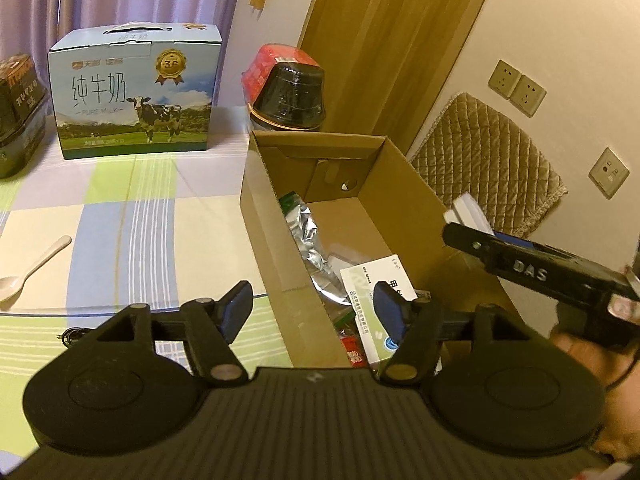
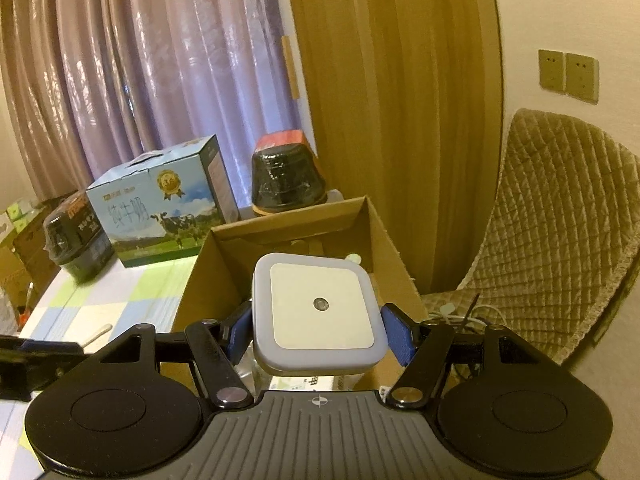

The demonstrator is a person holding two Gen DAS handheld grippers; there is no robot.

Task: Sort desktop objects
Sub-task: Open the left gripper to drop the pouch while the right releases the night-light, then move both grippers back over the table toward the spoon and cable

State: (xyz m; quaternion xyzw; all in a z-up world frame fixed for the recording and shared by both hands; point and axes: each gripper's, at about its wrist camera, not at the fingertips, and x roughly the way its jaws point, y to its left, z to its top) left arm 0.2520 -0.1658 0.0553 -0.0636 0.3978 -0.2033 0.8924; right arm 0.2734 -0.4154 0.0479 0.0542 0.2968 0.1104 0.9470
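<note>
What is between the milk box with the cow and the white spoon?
Nothing: in the left wrist view, only bare checked tablecloth lies between the milk box and the white spoon.

The right hand-held gripper [image 2: 319, 330] is clamping a square white night light [image 2: 320, 312] between its blue pads [image 2: 396, 338], holding it above the open cardboard box [image 2: 384, 240] sitting on the worktop [image 2: 112, 296].

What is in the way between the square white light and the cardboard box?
Nothing visible. The right gripper holds the night light above the open cardboard box; the packets inside lie low on its floor.
</note>
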